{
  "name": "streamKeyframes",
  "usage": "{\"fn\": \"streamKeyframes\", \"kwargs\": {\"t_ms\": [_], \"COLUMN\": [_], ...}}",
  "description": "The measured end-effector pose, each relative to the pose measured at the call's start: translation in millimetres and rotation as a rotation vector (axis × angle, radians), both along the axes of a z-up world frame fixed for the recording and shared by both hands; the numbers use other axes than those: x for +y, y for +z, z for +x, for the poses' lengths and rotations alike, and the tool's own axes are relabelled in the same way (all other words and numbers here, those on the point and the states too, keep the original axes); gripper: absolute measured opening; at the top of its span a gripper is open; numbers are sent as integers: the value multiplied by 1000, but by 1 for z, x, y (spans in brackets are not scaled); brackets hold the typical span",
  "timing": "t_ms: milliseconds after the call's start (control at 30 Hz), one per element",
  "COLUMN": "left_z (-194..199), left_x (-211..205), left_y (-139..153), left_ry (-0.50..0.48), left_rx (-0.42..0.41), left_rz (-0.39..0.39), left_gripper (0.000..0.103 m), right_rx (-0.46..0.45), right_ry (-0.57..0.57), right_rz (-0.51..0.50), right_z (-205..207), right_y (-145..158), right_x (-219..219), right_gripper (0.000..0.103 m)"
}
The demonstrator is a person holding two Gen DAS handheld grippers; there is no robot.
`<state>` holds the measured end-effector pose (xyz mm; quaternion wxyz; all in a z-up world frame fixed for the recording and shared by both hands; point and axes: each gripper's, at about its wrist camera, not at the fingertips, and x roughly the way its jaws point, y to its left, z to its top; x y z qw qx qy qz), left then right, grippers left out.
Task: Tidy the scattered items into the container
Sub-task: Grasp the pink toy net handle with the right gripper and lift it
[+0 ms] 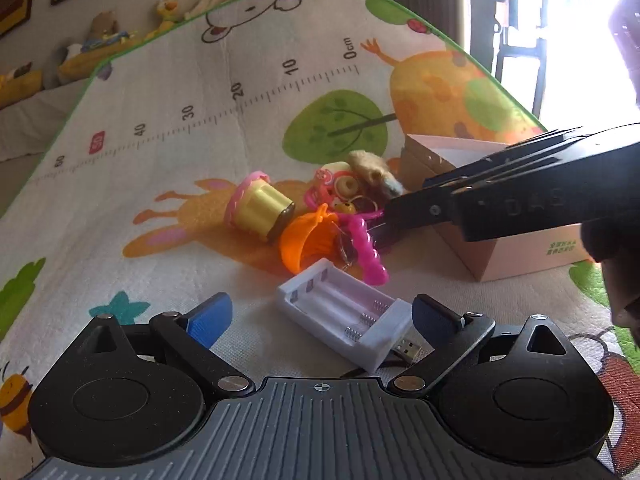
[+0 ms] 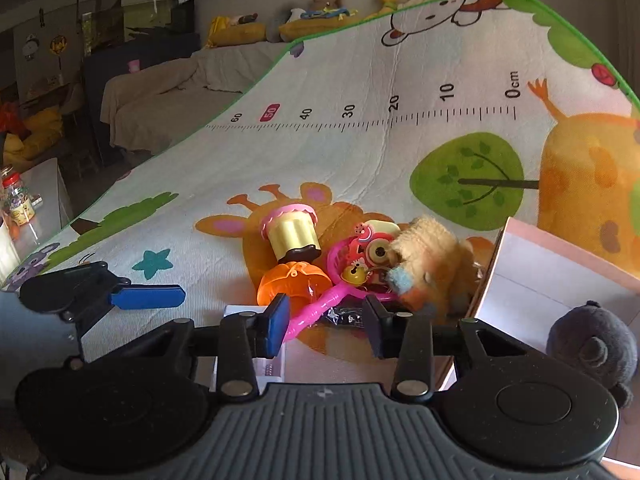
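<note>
While one dark plush toy [image 2: 592, 348] sits in the cardboard box [image 2: 560, 280], both grippers' jaws stand apart over the unsorted toy pile [image 1: 320, 212].

The play mat [image 1: 168, 184] is white with green edge and cartoon animals; the battery holder [image 1: 344, 316] is white, the cup toy [image 1: 260, 208] yellow with pink rim.

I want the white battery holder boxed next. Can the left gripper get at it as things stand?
Probably yes: the white battery holder lies right between the open left gripper fingers, nothing on top; only a pink toy touches its far end.
</note>
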<state>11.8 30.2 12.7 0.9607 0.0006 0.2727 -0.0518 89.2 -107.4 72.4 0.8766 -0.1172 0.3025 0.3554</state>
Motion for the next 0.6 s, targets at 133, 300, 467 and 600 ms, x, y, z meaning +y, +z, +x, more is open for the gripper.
{"fn": "streamKeyframes", "kwargs": {"t_ms": [133, 300, 467, 600], "left_z": [4, 4, -4, -14], "left_x": [6, 10, 16, 17], "left_y": [-1, -2, -2, -3], "left_ry": [-3, -2, -98, -105], "left_rx": [19, 29, 57, 98], "left_rz": [-49, -88, -136, -127], "left_gripper": [100, 100, 100, 100], "right_rx": [143, 198, 159, 146], "right_ry": [-19, -26, -7, 19], "right_rz": [-9, 17, 9, -15], "right_z": [24, 28, 4, -27], "right_y": [-22, -24, -6, 0], "right_x": [15, 9, -16, -47], "right_gripper": [33, 20, 16, 11]}}
